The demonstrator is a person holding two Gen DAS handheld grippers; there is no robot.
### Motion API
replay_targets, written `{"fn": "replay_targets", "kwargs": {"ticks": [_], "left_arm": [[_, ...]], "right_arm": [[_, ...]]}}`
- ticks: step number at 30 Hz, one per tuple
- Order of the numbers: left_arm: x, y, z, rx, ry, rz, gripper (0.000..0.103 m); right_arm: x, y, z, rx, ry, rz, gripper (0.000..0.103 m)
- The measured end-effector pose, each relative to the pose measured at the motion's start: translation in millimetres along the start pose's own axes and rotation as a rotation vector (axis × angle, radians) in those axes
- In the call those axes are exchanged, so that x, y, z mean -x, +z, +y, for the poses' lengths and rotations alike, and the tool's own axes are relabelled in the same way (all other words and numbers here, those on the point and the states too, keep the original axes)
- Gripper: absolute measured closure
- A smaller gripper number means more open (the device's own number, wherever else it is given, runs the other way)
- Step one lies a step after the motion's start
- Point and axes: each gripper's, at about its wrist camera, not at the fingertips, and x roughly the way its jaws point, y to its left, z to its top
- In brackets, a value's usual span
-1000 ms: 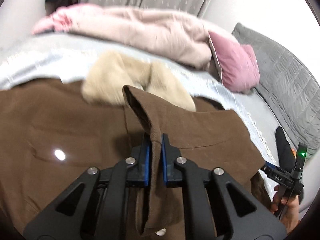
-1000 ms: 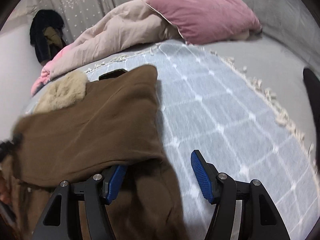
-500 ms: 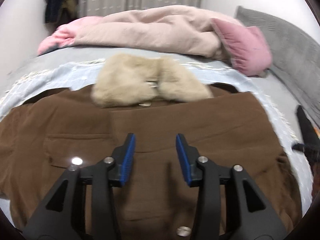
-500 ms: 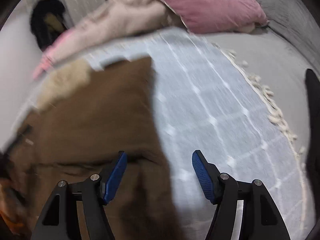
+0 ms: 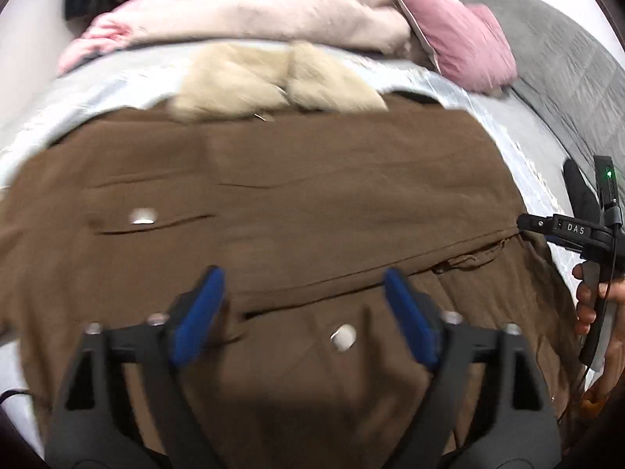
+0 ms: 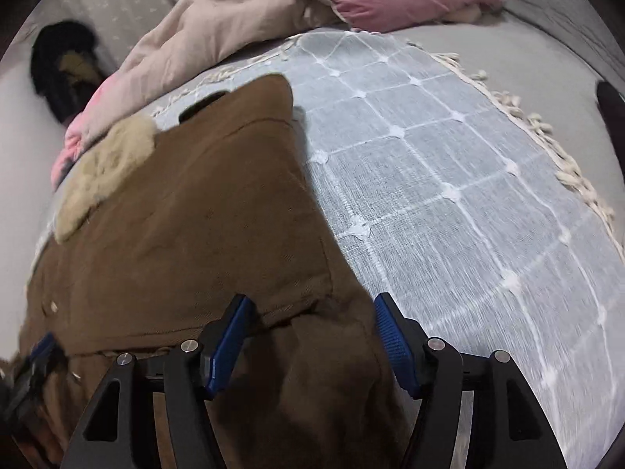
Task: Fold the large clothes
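A large brown coat [image 5: 304,203] with a beige fur collar [image 5: 273,78] lies spread flat on the bed. My left gripper [image 5: 302,277] hovers over its lower front. Its jaws are opening wide, and only flat cloth and a pale button [image 5: 343,339] lie beneath the gap. In the right wrist view the coat [image 6: 187,226] fills the left half. My right gripper [image 6: 312,312] stands open over the coat's right edge. A bulge of brown cloth sits between the blue pads [image 6: 394,340], which do not press on it.
A light blue blanket [image 6: 449,195] with a white grid and fringe covers the bed right of the coat. A beige duvet [image 5: 273,4] and a pink pillow [image 5: 461,39] are piled at the far end. A hand [image 5: 590,297] holds the right tool at the coat's right side.
My left gripper let go of the coat flap it pinched. The flap now lies flat across the coat, and the jaws have spread wide. The right gripper stays open at the coat's right edge.
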Motion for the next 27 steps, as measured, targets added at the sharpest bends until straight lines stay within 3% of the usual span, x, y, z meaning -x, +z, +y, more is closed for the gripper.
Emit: {"fn": "replay_targets", "kwargs": {"ticks": [5,9,14,20,27], "left_arm": [[50.0,-10.8,44.1,0.070,0.122,-0.007,0.016],[78.4,-18.5,99.1,0.217,0.230,0.003,0.013],[100.9,-25.2,168.2,0.411,0.436,-0.004,0.013],[129.2,-14.9,230.5,0.584,0.665,-0.095,0.013],[129.3,-14.8,315.9,0.778,0.791,-0.071,0.013]], "right_arm": [[33.8,3.0,12.5,0.002,0.028,-0.033,0.037],[66.0,0.6,29.0,0.008,0.114,-0.080,0.036],[96.4,-14.9,53.0,0.052,0.174,-0.135,0.031],[97.5,-33.9,59.1,0.082,0.211,-0.106,0.030],[87.4,-37.9,59.8,0.081,0.187,-0.084,0.030]]}}
